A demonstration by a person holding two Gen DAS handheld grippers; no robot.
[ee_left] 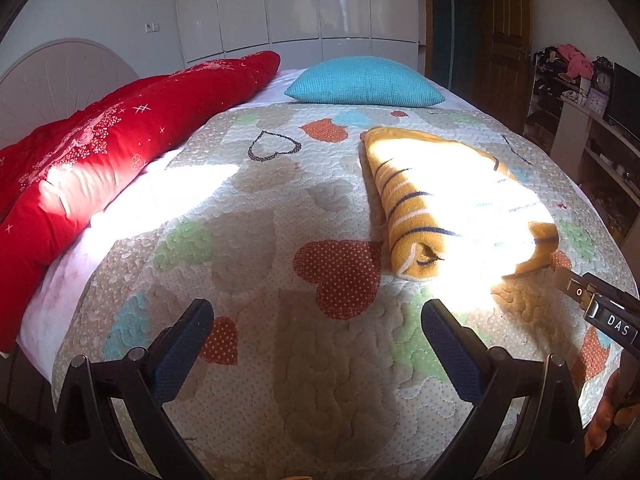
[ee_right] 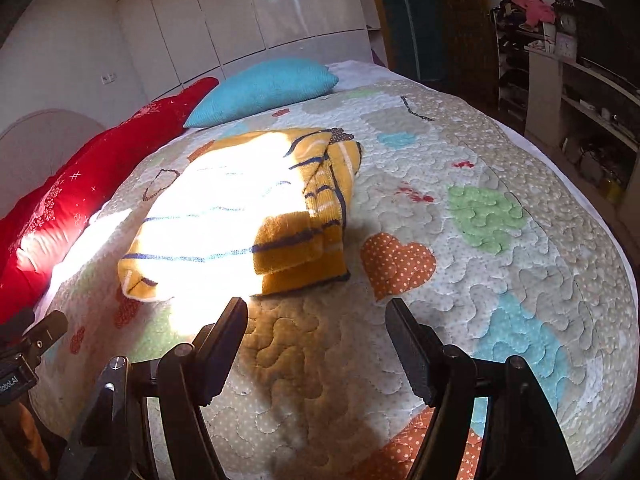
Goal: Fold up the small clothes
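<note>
Jaws of L gripper (ee_left: 318, 316) & R gripper (ee_right: 316, 314) wide apart, holding nothing

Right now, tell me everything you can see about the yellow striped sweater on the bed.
The yellow striped sweater is a small mustard knit with thin navy and white stripes, ribbed at its edges. It is folded into a thick, roughly rectangular bundle, layers stacked at the near end, lying flat on the heart-patterned quilt. Bright sunlight washes out its top. Nothing grips it: both tongs are open and short of it. The blue pillow lies beyond, apart.
</note>
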